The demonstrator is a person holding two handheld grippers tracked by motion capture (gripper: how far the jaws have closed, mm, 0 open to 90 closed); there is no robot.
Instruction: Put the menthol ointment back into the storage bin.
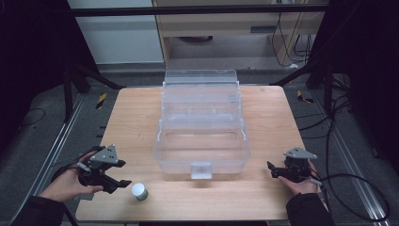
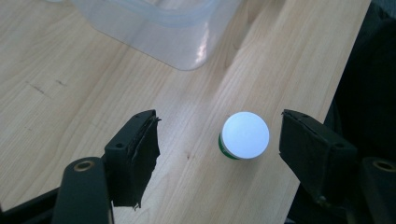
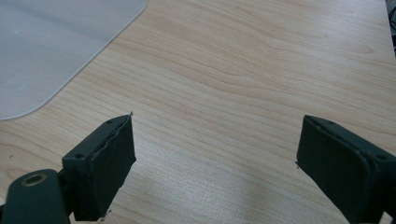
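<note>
Your left hand-held gripper (image 2: 219,140) is spread wide with the small white-capped jar (image 2: 243,136) upright on the bench (image 2: 60,70) between its jaws, nearer the right-side jaw, neither pad touching. The jar stands near the front edge, just short of the clear plastic box (image 1: 202,141). Right hand-held gripper (image 3: 215,154) is released too, well apart, so the left is your grab.

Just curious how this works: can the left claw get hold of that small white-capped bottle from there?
Probably yes. The left claw is open, its jaws either side of the white-capped bottle, with only bare wooden table between them.
</note>
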